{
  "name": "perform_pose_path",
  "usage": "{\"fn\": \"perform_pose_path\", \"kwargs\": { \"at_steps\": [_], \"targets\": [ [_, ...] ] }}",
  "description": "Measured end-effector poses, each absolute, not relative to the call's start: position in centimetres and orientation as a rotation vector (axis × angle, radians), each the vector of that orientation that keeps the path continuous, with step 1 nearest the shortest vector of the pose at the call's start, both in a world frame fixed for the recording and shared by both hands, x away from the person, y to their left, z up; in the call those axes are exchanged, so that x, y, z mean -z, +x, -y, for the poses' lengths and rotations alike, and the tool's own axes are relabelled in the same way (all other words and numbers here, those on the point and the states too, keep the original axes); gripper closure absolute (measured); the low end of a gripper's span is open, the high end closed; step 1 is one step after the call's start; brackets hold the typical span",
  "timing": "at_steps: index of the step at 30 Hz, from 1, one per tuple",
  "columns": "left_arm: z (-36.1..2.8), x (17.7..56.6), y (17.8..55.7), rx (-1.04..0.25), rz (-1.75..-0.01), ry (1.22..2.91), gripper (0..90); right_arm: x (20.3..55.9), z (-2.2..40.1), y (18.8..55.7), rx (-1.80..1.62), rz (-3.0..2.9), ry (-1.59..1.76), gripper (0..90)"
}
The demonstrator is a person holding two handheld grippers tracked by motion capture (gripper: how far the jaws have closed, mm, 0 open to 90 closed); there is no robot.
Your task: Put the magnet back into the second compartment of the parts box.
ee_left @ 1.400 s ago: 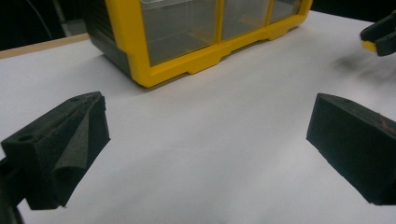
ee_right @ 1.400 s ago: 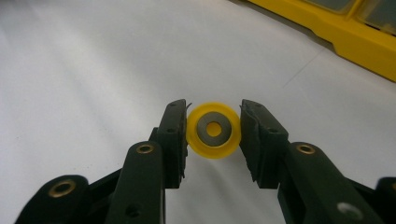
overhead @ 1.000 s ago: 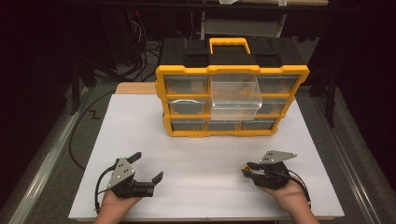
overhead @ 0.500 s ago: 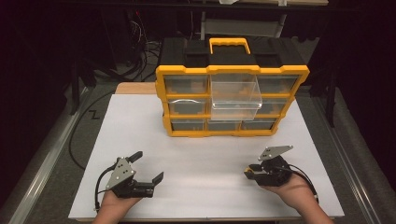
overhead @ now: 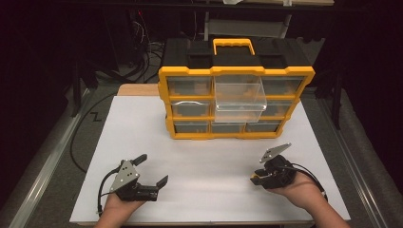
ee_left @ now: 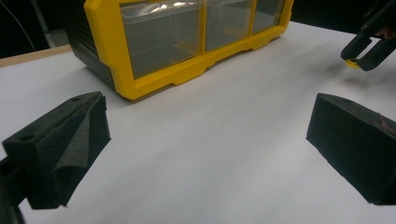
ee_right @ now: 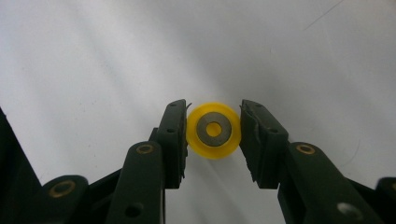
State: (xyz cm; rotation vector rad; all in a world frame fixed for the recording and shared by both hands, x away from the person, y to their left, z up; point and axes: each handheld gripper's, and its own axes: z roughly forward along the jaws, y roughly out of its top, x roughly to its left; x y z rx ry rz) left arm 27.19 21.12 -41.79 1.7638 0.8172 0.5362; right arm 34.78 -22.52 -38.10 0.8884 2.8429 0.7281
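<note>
White tabletop (overhead: 209,156), right claw (ee_right: 213,130) gripping wheel (ee_right: 213,129)

Wide-apart jaws frame white table (ee_left: 224,154), yellow drawer organizer (ee_left: 187,42) and right gripper (ee_left: 359,58) beyond.

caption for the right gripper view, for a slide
Right gripper clamps a small yellow wheel above the white table.

Drawer cabinet (overhead: 236,90) stands behind both grippers on table (overhead: 204,156).
</note>
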Motion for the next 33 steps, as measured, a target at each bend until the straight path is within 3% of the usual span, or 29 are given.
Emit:
{"fn": "perform_pose_path", "kwargs": {
  "at_steps": [33],
  "targets": [
    [-20.8,41.8,26.8,-0.520,-0.785,1.785,0.6,31.7,21.7,34.9,-0.606,-3.023,0.665,64.1]
  ]
}}
